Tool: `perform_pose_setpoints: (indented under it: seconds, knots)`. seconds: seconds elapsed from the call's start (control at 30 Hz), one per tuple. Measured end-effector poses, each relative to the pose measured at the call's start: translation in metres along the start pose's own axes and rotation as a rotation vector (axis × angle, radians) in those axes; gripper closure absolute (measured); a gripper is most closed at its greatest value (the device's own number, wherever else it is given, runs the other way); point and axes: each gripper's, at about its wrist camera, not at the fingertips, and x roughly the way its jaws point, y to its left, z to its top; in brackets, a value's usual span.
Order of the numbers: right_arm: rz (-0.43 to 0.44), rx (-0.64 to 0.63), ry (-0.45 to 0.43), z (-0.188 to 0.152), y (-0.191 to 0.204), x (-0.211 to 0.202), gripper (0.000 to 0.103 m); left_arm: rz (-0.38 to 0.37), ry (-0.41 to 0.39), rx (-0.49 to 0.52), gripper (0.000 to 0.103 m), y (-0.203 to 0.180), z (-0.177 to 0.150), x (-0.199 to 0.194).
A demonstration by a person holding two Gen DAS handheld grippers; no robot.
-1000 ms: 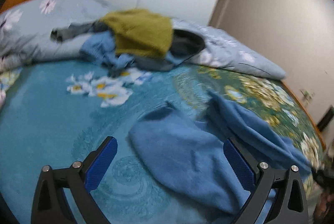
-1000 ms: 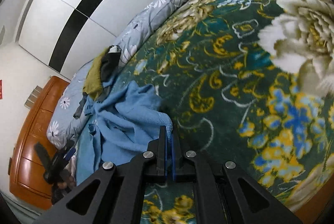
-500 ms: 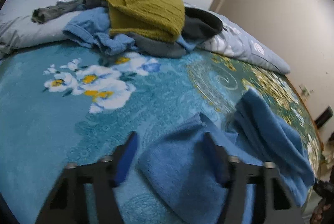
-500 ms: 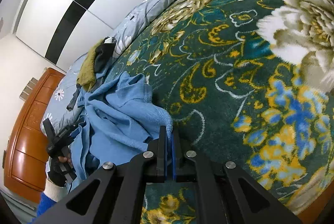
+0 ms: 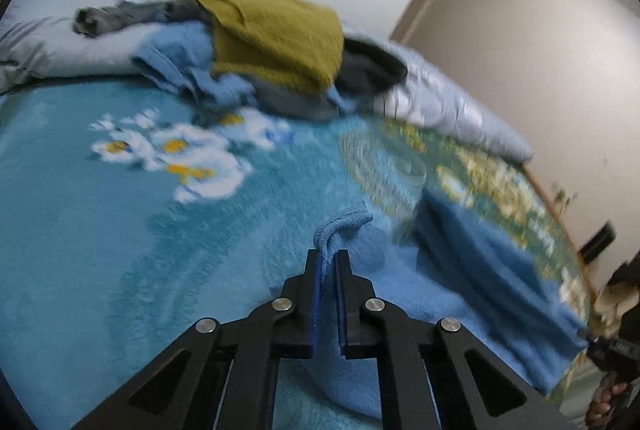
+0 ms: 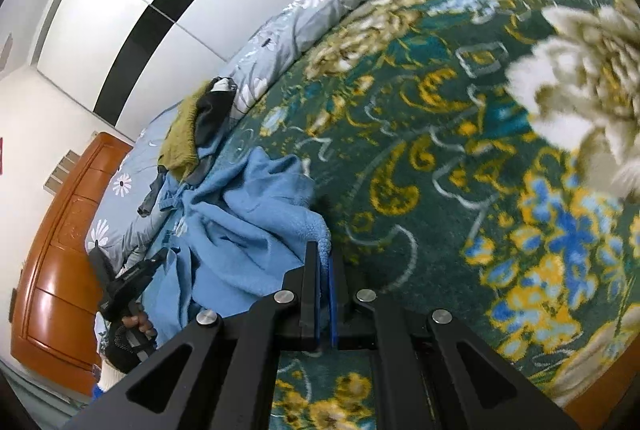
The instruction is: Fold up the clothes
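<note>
Left wrist view, bottom centre: the left hand-held gripper [image 5: 327, 262] is clamped on a raised fold at the edge of the blue garment [image 5: 460, 270], its blue pads pinching the fleece that stands up just above them. From there the cloth spreads right and down across the teal floral bedspread [image 5: 100, 230], reaching the lower right edge of the frame, where the other tool and a hand show dimly. Farther up, a pile of clothes [image 5: 276, 45], mustard on top of grey and blue, lies against the pale floral pillow [image 5: 60, 41] at the upper left.

Right wrist view, bottom centre: the right hand-held gripper [image 6: 323, 262] is clenched on another corner of the same blue garment [image 6: 240, 222], which bunches away to the left of its tips over the dark green part of the bedspread [image 6: 440, 149]. Upper left of it sits the pile of clothes [image 6: 188, 133], with the white wardrobe [image 6: 120, 9] behind
</note>
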Motion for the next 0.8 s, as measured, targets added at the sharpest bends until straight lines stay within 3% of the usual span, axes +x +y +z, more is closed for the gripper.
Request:
perform_pose_setpoints:
  seconds: [0.27,0.4,0.57,0.67,0.8]
  knots:
    - [0.079,-0.172,-0.020,0.045,0.097,0.015,0.100,0.014,-0.202,0.041,0.097,0.010,0.038,-0.105]
    - [0.196,-0.273,-0.023,0.063,0.172,0.026,0.100,0.052,-0.319,0.053,0.097,0.017,0.047,-0.172]
    - [0.359,-0.383,-0.050,0.074,0.253,0.025,0.100,0.111,-0.430,0.112,0.097,0.031,0.035,-0.261]
    - [0.348,-0.437,-0.060,0.080,0.270,0.029,0.100,0.162,-0.426,0.132,0.097,0.042,0.007,-0.289]
    - [0.190,-0.435,0.006,0.088,0.249,0.075,0.100,0.193,-0.362,0.116,0.096,0.063,-0.037,-0.284]
